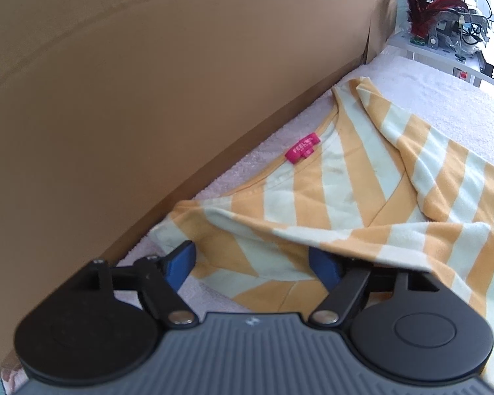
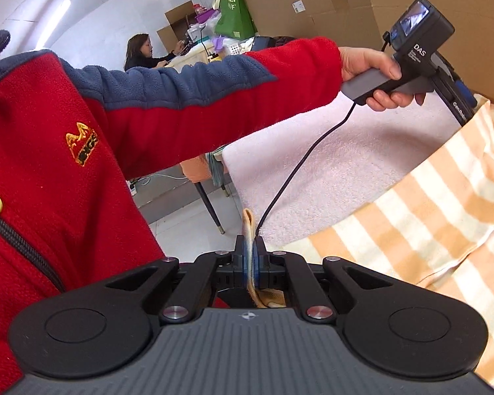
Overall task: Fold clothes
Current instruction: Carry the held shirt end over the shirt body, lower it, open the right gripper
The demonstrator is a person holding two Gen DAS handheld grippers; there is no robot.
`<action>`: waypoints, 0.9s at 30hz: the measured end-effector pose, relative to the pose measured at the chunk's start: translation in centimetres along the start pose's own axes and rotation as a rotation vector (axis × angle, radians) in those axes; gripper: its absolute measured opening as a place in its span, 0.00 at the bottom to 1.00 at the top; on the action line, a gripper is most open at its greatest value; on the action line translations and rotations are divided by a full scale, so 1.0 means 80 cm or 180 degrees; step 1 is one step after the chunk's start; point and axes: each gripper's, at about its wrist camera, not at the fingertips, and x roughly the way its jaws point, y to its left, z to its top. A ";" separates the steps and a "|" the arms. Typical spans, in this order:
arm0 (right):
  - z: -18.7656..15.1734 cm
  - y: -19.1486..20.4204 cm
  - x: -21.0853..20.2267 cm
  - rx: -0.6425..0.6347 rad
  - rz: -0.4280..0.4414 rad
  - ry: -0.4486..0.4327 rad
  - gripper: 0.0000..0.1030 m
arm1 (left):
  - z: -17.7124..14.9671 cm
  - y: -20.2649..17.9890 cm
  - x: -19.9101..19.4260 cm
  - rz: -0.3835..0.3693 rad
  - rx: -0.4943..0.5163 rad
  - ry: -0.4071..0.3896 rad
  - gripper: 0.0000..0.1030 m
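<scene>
Clamped tight, the right gripper [image 2: 252,256] is pinching a hem of the striped shirt [image 1: 345,177] between its blue pads, with a strip of orange cloth sticking up above the jaws and more bunching below them. Beside it, the left gripper [image 1: 250,263] is sitting with its jaws spread wide, holding nothing; the left blue finger [image 1: 181,263] is lying bare near the shirt's shoulder edge, while a fold of fabric is draping over the right finger.

In the right wrist view, a hand [image 2: 375,75] in a red and blue fleece sleeve [image 2: 181,98] is gripping the grey handle of that left gripper, and a black cable [image 2: 299,164] is trailing from the handle down across the surface.

That orange-and-white garment is lying spread on a pale pink towel [image 2: 329,164] that is covering the table, neck opening facing up, with a pink label [image 1: 303,149] showing inside the collar. One sleeve is lying folded inward over the body.

Just behind the shirt, a tall cardboard sheet [image 1: 164,82] is standing along the table's far edge. Past its end, a white shelf [image 1: 444,56] is carrying tangled wires and red parts, too small to tell further.

Across the room, beyond the tiled floor [image 2: 181,217] and a slanted table leg [image 2: 209,207], another person [image 2: 141,52] is sitting at a cluttered desk beside open cardboard boxes and a green bag [image 2: 233,16], under a white wall.
</scene>
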 end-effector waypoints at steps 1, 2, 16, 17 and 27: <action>-0.002 -0.001 -0.001 0.0019 0.0020 -0.0018 0.04 | -0.001 0.002 -0.002 0.0011 -0.0004 -0.0003 0.76; -0.004 -0.002 0.000 0.0029 0.0026 -0.0024 0.04 | -0.002 0.004 -0.004 0.0018 -0.0020 -0.0009 0.76; -0.033 -0.004 0.024 0.0081 0.0008 0.0098 0.05 | -0.012 0.010 -0.010 0.0111 -0.0121 -0.0017 0.80; -0.039 -0.007 0.031 0.0068 -0.0051 0.0179 0.05 | -0.013 0.009 -0.011 0.0119 -0.0121 -0.0019 0.80; -0.035 -0.013 -0.019 0.0293 0.0162 -0.0293 0.25 | -0.046 0.012 -0.065 0.0419 -0.0096 -0.0075 0.85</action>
